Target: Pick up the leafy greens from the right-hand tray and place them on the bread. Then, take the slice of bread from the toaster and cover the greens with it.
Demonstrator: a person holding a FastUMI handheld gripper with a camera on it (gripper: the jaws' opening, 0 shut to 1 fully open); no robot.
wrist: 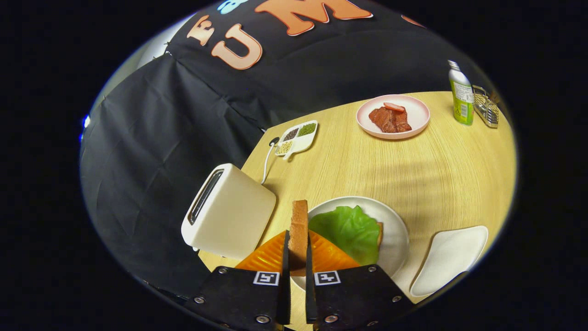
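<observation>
Slice of bread [299,230] between the gripper [296,257] fingers is showing golden brown. Leafy greens [347,230] are showing bright green on a white plate [395,230]. Toaster [229,214] is showing cream. Table [413,174] is showing pale wood grain. Far plate [415,112] is showing pink.

Toaster [228,212] left of the plate [395,230] (greens [350,231] on it); tray [450,259] at its right.

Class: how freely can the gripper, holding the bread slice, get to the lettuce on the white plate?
Probably yes. The gripper, jaws shut on the bread slice, sits just beside the lettuce leaf on the white plate. Nothing stands between them; the toaster is off to the other side.
</observation>
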